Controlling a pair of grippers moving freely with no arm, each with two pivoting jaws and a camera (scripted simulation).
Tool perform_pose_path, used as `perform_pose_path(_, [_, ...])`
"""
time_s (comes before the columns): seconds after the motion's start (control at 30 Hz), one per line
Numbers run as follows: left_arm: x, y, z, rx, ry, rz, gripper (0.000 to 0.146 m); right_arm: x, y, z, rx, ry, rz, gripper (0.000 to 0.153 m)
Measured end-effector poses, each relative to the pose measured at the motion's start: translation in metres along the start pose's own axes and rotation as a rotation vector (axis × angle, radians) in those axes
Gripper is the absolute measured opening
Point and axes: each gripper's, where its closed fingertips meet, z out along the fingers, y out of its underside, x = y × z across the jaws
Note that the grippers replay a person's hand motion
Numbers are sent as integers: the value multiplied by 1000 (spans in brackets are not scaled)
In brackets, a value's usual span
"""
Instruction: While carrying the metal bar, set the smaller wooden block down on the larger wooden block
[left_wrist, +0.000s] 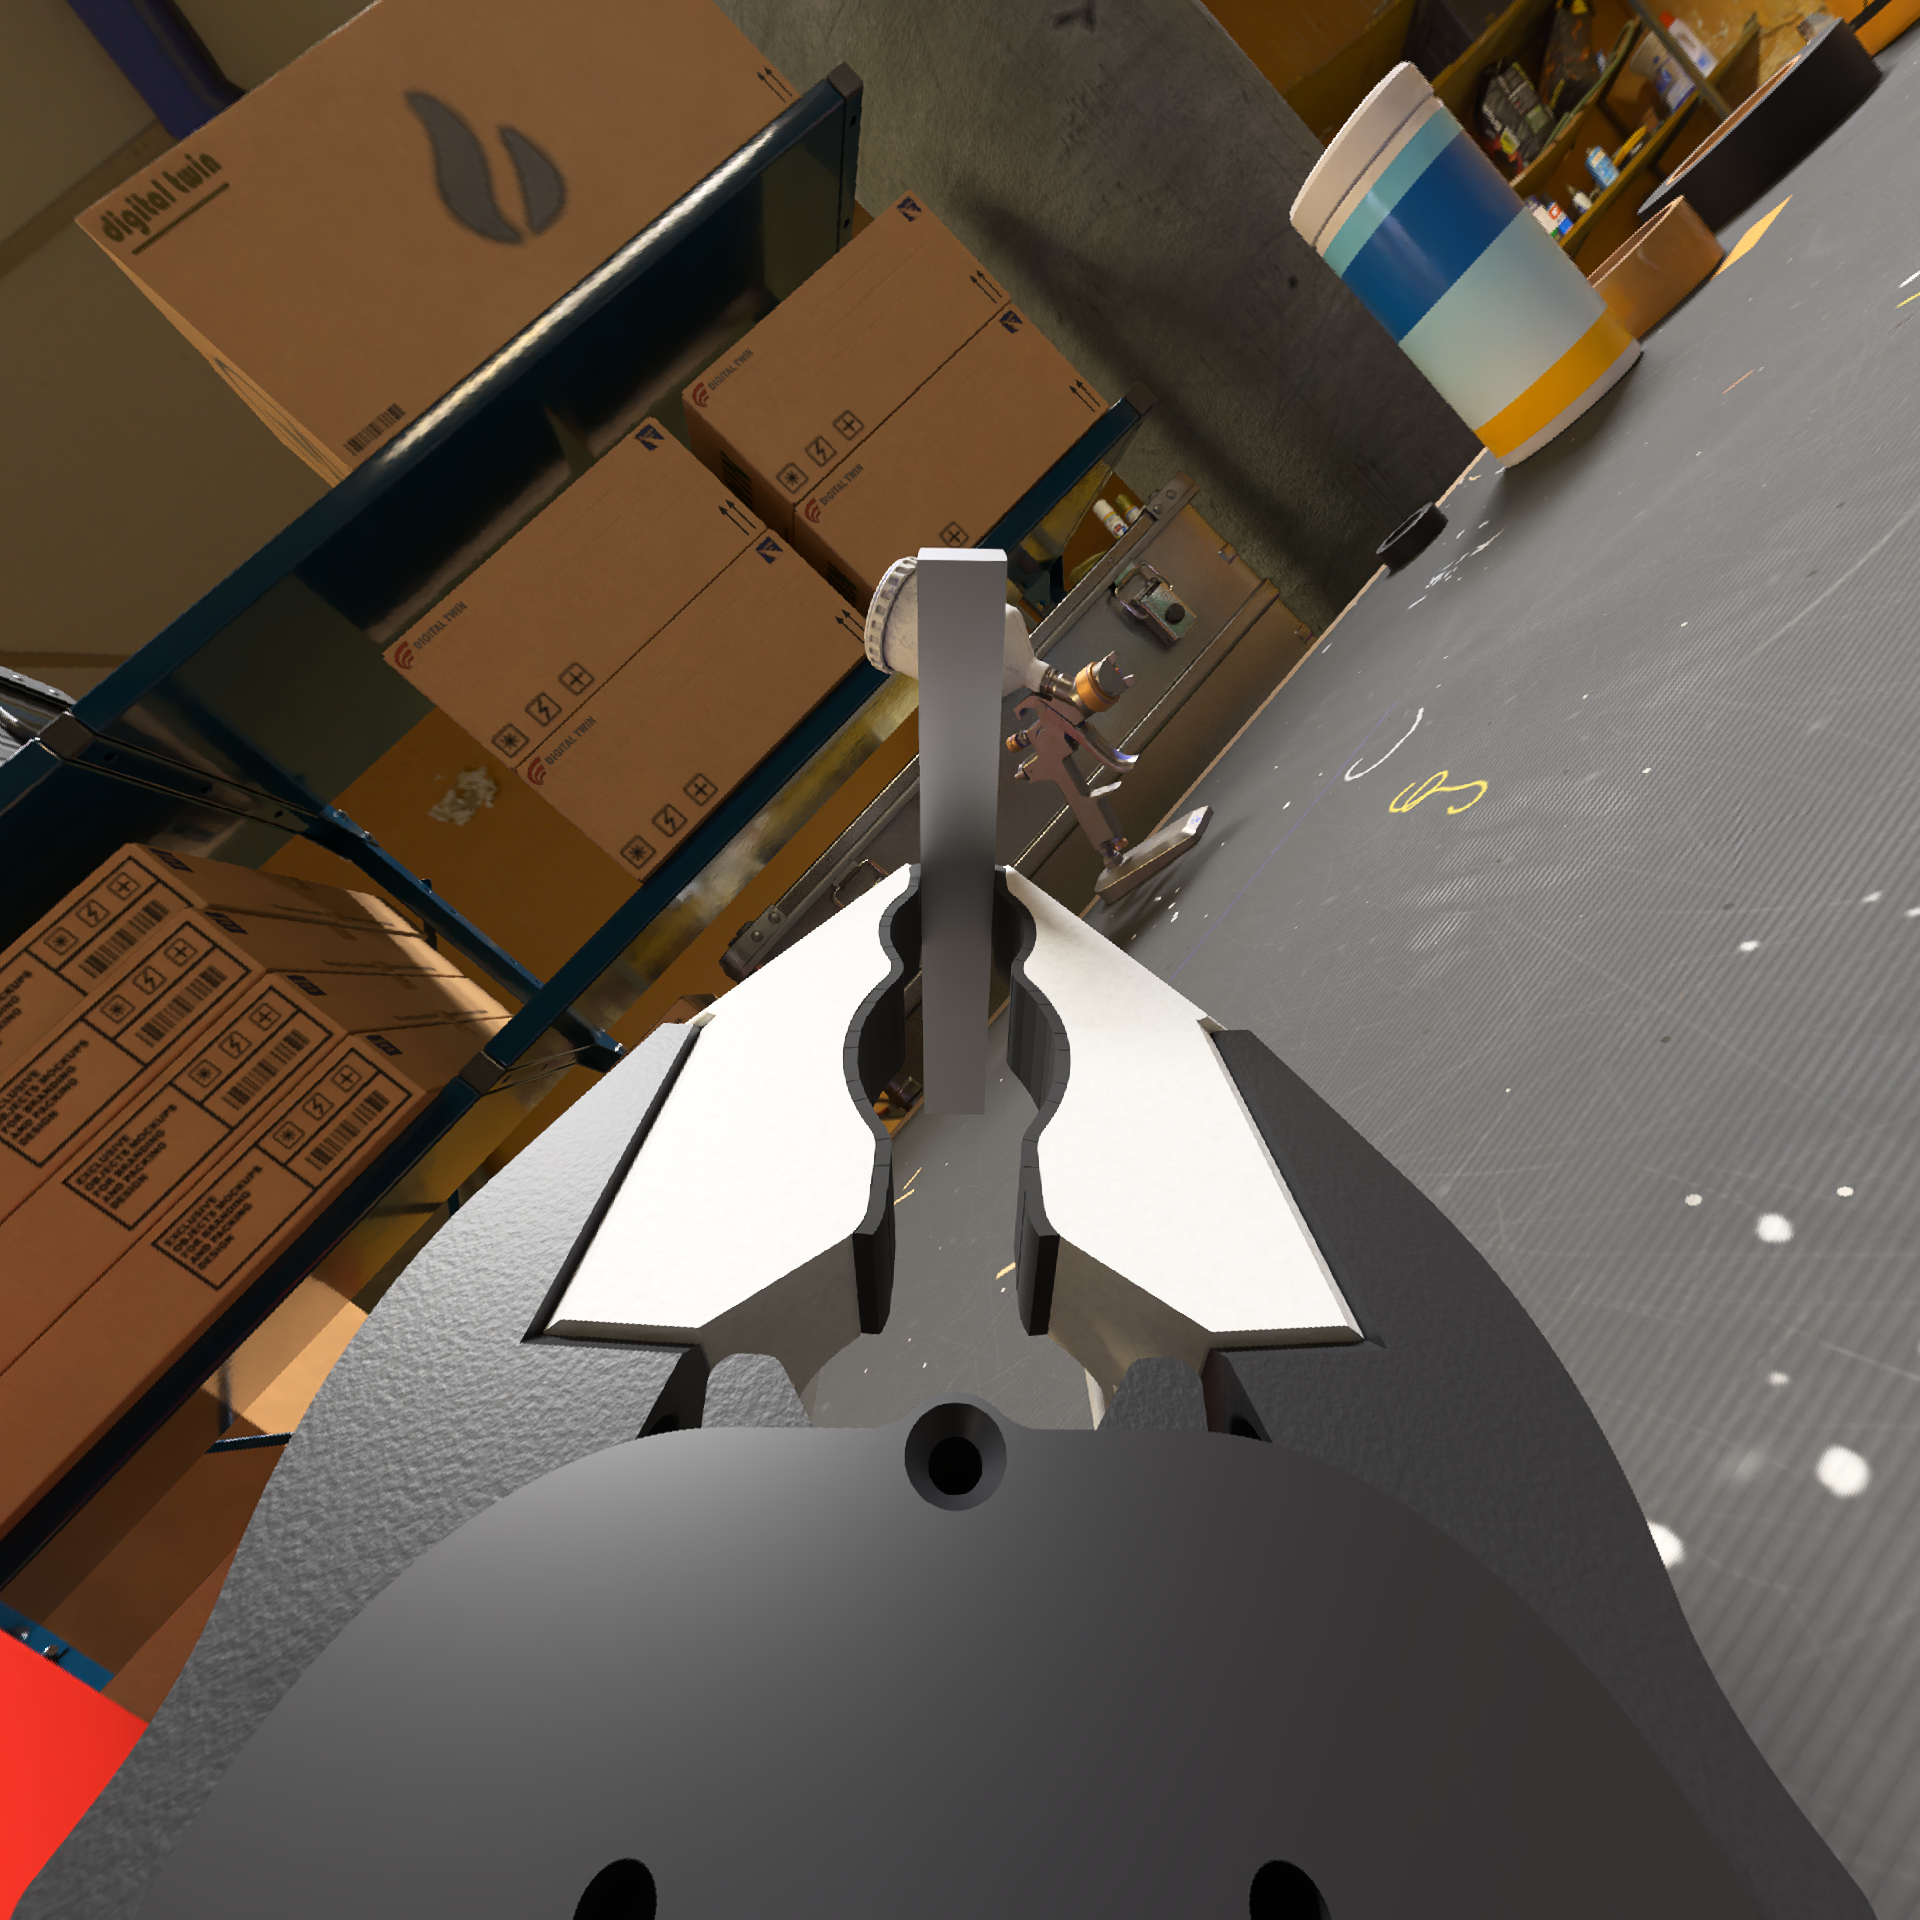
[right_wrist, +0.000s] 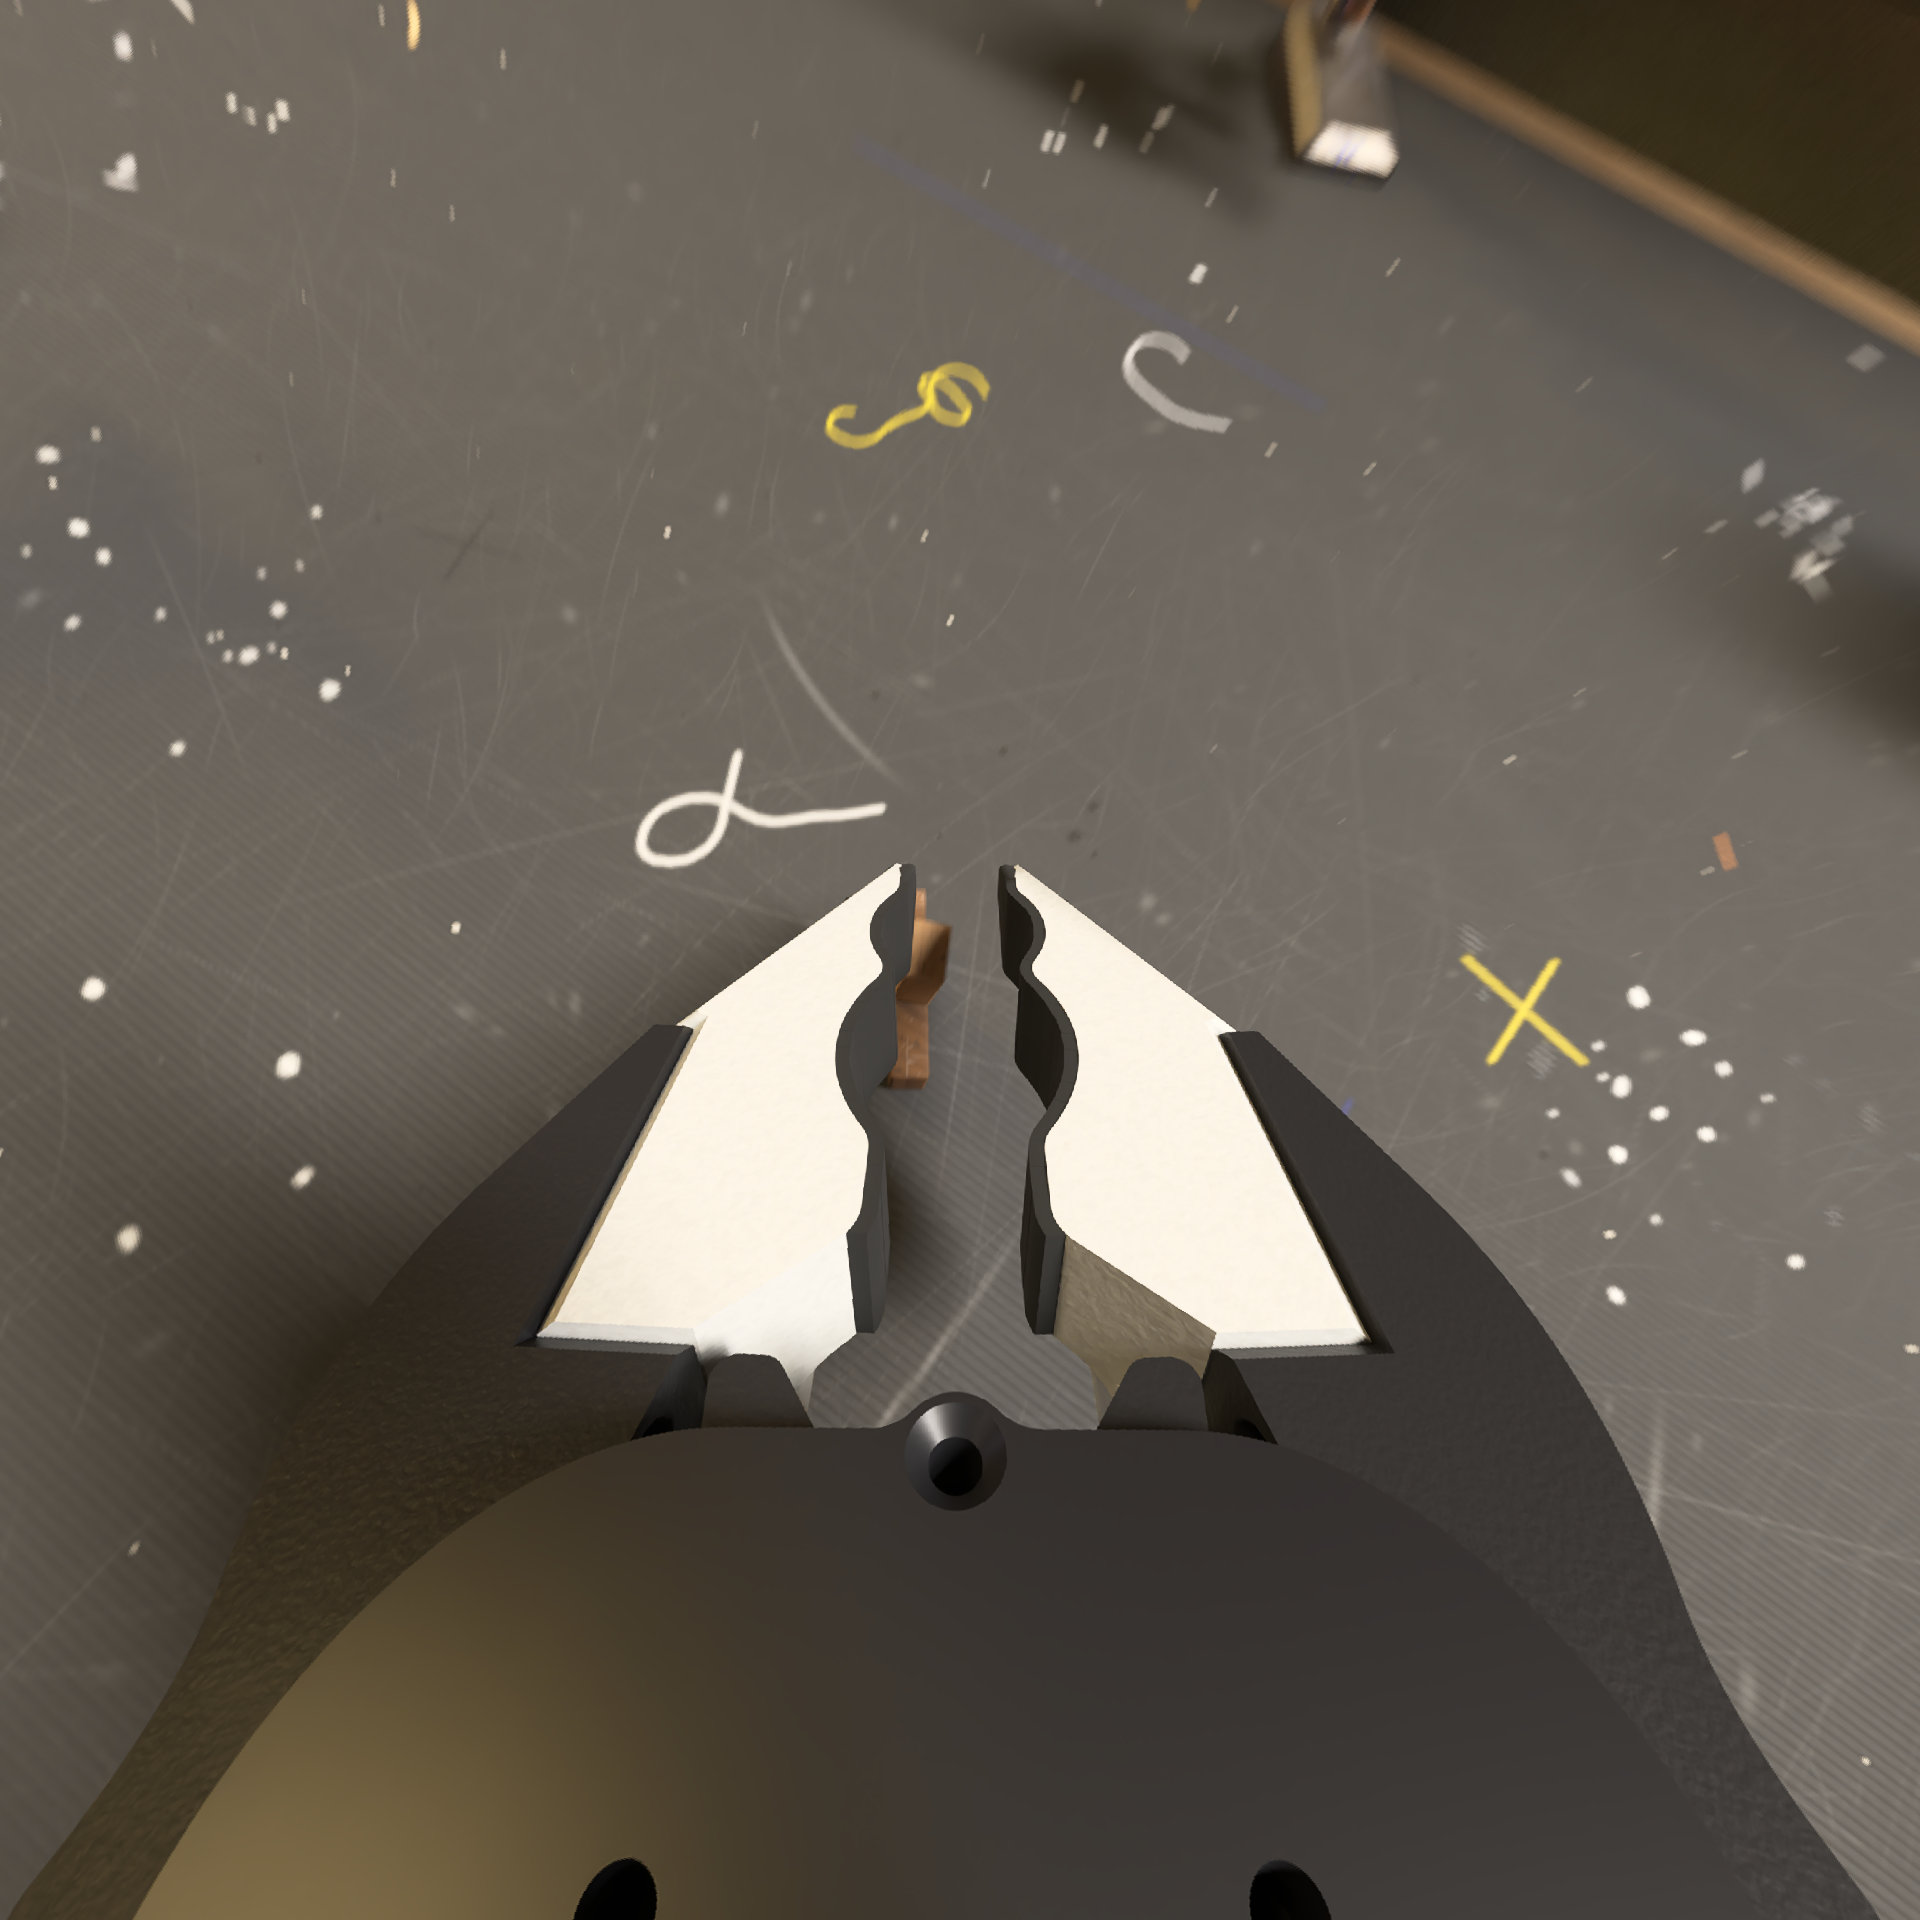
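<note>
- Metal bar (left_wrist: 958, 831), grey and flat, stands between the tips of the left gripper (left_wrist: 957, 883), whose jaws are closed onto its narrow sides; it sticks out well past the tips and is lifted clear of the dark worktop (left_wrist: 1558, 1039).
- Beyond the bar, near the worktop's far edge, stands a spray gun (left_wrist: 1070, 717) with a white cup; a striped blue, white and yellow drum (left_wrist: 1475, 270) stands farther along that edge.
- Past the edge, blue shelving holds cardboard boxes (left_wrist: 623, 665).
- Right gripper (right_wrist: 951, 883) points down at the scratched worktop (right_wrist: 416, 623), jaws a narrow way apart.
- Wooden blocks (right_wrist: 920, 987) show as brown pieces in the gap, close against the inner face of the left finger; the right finger is clear of them.
- Which piece is the smaller block I cannot tell, nor whether one rests on the other.
- White loop mark (right_wrist: 727, 821) lies just beyond the tips; a yellow cross (right_wrist: 1522, 1008) lies to the right.
</note>
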Motion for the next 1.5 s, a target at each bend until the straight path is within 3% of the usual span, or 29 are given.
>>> perform_pose_path(0.13, [0,-1,0,5,1,-2,12,3,-19,-9,120,52,-34,16])
perform_pose_path(0.23, [0,-1,0,8,4,1,12,-14,-20,-9,159,-46,-135,15])
perform_pose_path(0.4, [-1,-1,0,12,6,-5,12,-48,5,-8,37,-267,-321,16])
perform_pose_path(0.47, [-11,1,-4,5,-27,-10,12,-58,3,-13,82,-307,-371,17])
perform_pose_path(0.7, [-71,41,-49,-149,-262,-148,12,-91,-13,-29,165,-448,-427,18])
perform_pose_path(0.97, [-71,42,-61,-167,-277,-191,12,-92,-4,-20,85,-508,-409,26])
perform_pose_path(1.1, [-76,51,-63,-199,-308,-240,12,-119,-30,-21,146,-533,-438,26])
perform_pose_path(1.27, [-89,52,-75,-180,-384,-302,12,-167,-78,0,170,-422,-530,18])
perform_pose_path(1.5, [-95,46,-91,-135,-401,-346,12,-252,-127,55,136,-535,-702,20])
